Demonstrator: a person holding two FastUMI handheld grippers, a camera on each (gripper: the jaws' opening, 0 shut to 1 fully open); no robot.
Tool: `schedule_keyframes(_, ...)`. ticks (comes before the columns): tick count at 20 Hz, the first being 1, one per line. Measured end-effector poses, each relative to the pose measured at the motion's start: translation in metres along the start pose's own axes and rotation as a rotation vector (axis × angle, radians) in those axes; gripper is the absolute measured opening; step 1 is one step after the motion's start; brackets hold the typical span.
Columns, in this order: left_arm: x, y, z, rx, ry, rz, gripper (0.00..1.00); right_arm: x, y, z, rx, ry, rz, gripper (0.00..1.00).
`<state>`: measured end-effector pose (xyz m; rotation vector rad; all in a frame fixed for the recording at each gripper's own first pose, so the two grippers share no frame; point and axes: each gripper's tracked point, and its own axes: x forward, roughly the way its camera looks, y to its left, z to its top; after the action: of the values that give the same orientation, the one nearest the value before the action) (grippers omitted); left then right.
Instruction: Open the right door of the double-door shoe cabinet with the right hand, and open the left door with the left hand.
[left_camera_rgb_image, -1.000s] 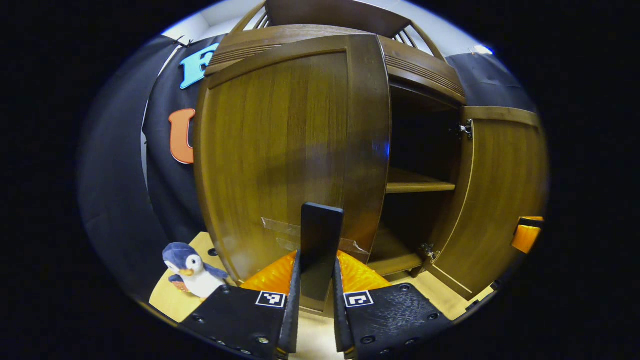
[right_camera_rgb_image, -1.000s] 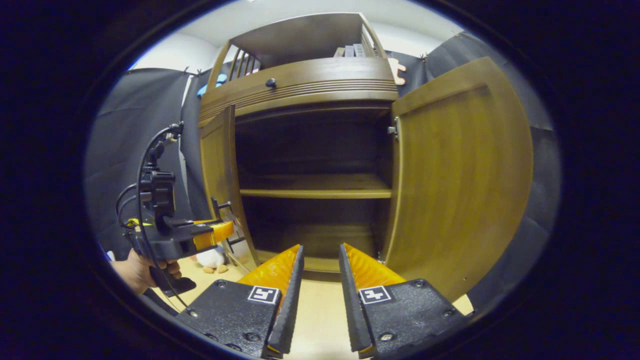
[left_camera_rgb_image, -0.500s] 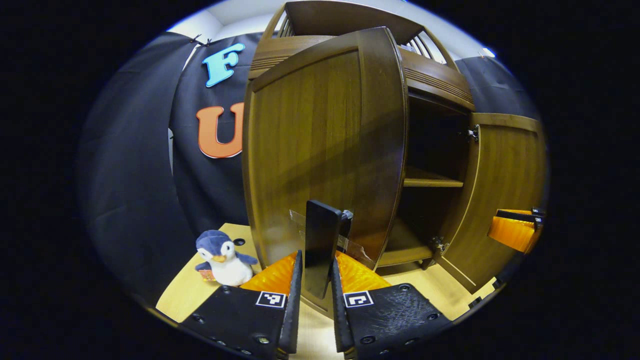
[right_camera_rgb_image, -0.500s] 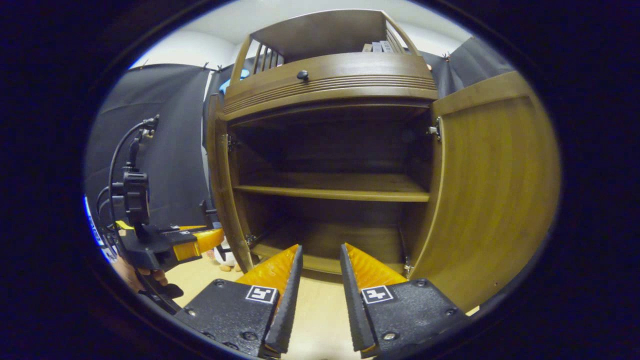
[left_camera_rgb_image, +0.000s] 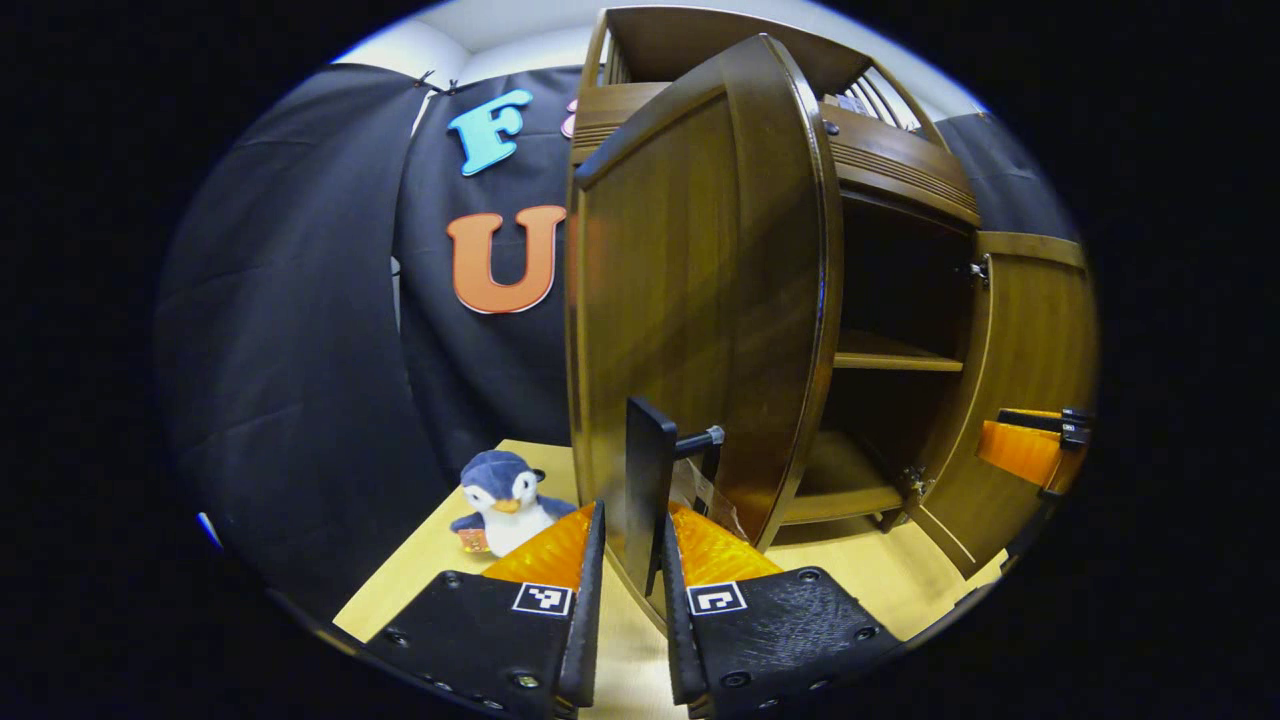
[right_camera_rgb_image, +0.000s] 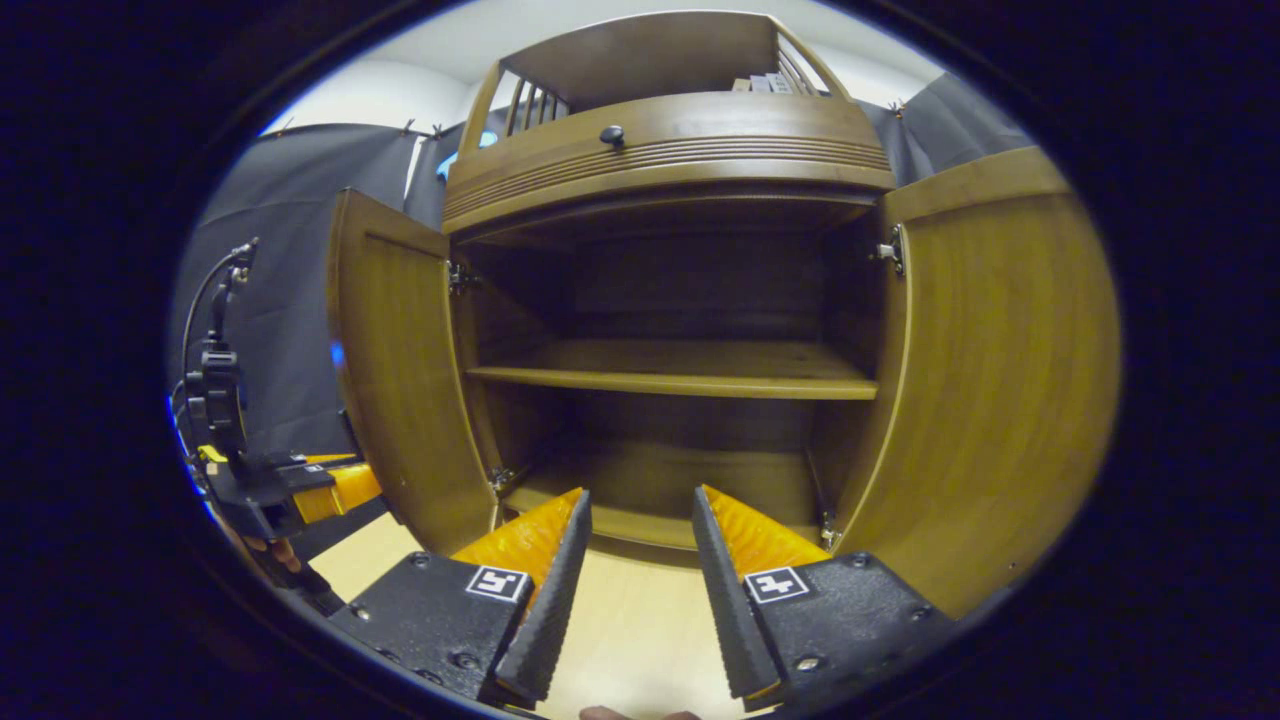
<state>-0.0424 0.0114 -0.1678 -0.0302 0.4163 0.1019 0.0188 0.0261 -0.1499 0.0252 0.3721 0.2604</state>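
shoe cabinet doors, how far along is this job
Done: the right door stands wide open, and the right gripper is open and holds nothing. In hand: the left gripper is shut on the left door's handle, with the left door swung well out. Left: release the handle.

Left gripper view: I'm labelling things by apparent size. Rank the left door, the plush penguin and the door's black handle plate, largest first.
1. left door
2. black handle plate
3. plush penguin

Plate and penguin look close in size; the plate sits nearer the camera, so that order is unsure.
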Motion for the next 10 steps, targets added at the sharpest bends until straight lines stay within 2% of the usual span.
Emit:
schedule_keyframes(6,-0.008,0.028,-0.007,-0.056,0.015,0.031,0.28,0.008,0.009,-0.003,-0.001,0.014,0.002,0.66)
schedule_keyframes(7,-0.010,0.032,-0.009,-0.069,0.021,0.031,0.36,0.009,0.011,-0.004,-0.001,0.016,0.002,0.66)
schedule_keyframes(8,-0.013,0.037,-0.011,-0.079,0.026,0.034,0.36,0.011,0.013,-0.005,-0.001,0.018,0.004,0.65)
schedule_keyframes(9,-0.014,0.042,-0.011,-0.086,0.026,0.043,0.25,0.012,0.015,-0.005,-0.001,0.020,0.004,0.65)
schedule_keyframes(10,-0.016,0.048,-0.010,-0.089,0.023,0.048,0.23,0.012,0.017,-0.006,-0.001,0.022,0.004,0.66)
